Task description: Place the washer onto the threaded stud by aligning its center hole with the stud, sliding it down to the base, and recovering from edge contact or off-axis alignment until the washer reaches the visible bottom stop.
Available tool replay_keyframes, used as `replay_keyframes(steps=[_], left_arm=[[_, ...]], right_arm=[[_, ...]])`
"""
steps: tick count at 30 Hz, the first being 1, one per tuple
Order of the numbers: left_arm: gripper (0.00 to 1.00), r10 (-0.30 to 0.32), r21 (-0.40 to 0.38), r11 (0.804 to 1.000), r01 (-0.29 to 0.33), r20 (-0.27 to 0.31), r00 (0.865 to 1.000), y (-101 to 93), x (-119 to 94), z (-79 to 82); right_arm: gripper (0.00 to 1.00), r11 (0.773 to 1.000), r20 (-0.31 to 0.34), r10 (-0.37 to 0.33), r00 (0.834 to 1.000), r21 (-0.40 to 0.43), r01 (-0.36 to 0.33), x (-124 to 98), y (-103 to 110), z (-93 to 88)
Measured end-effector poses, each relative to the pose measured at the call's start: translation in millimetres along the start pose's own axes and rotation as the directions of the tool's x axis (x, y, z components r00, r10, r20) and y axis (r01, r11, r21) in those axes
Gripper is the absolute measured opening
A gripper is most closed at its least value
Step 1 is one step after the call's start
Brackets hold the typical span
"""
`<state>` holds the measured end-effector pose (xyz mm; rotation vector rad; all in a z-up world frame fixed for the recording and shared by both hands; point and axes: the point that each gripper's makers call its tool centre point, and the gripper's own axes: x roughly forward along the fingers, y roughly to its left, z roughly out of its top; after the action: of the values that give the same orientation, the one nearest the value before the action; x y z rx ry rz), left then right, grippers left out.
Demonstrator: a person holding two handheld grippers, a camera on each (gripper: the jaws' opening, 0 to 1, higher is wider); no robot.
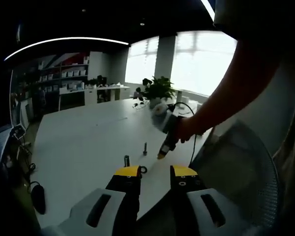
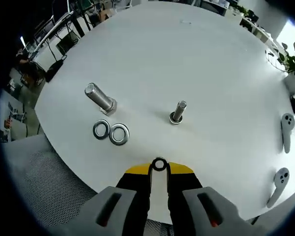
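The right gripper (image 2: pixel 159 167), its yellow-tipped jaws narrowed, pinches a small silver metal washer (image 2: pixel 159 164) upright between its tips above the near edge of the round white table (image 2: pixel 196 59). Farther in stands a slim threaded steel stud (image 2: pixel 177 112), with a thicker steel bolt (image 2: pixel 100 98) and two loose silver washers (image 2: pixel 111 132) nearer the table's left edge. The left gripper (image 1: pixel 156 172) hovers by the table edge, jaws parted with nothing between them.
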<state>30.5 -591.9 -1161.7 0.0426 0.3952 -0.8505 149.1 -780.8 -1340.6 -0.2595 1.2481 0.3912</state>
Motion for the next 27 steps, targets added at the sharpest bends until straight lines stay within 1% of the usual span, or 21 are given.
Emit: replay_keyframes(steps=[3,5,8,11,15,18,20,22,27], left_arm=[[0.22,-0.002,-0.001,1.000,0.002,-0.001,1.000,-0.3,-0.4,-0.3],[0.22,0.000,-0.004,1.000,0.000,0.000,1.000,0.2,-0.5,-0.1],[0.22,0.001,-0.009,1.000,-0.001,0.008,1.000,0.9,-0.7,1.0],[0.22,-0.003,-0.005,1.000,0.003,0.004,1.000,0.1,-0.3,0.3],[0.21,-0.002,-0.013,1.000,0.002,0.000,1.000,0.4,0.3,-0.8],[0.22,0.010,-0.022,1.000,-0.010,0.001,1.000,3.0,0.3,-1.0],[0.22,0.020,-0.028,0.999,-0.020,0.007,1.000,5.2,0.1,-0.3],[0.22,0.020,-0.030,0.999,-0.020,0.002,1.000,5.5,0.4,-1.2],[0.22,0.014,-0.025,1.000,-0.014,0.000,1.000,4.3,0.5,-1.5]], right_arm=[[0.13,1.000,0.017,0.001,1.000,0.023,-0.001,-0.2,-9.6,-0.2],[0.13,0.999,0.039,0.009,0.999,0.049,-0.011,-3.0,-10.9,2.5],[0.13,0.998,0.072,0.012,0.997,0.059,-0.017,-7.7,-12.1,6.8],[0.13,0.998,0.082,0.016,0.997,0.055,-0.020,-9.2,-12.1,7.4],[0.13,0.999,0.109,0.013,0.994,0.035,-0.016,-19.5,-3.2,13.3],[0.13,1.000,0.135,0.011,0.991,0.001,-0.011,-28.2,2.2,22.6],[0.13,1.000,0.151,0.005,0.989,-0.030,0.000,-34.5,4.1,30.5],[0.13,0.999,0.168,0.009,0.986,-0.041,-0.003,-38.9,6.3,39.2],[0.13,0.995,0.190,0.010,0.982,-0.100,0.009,-42.1,9.2,59.2]])
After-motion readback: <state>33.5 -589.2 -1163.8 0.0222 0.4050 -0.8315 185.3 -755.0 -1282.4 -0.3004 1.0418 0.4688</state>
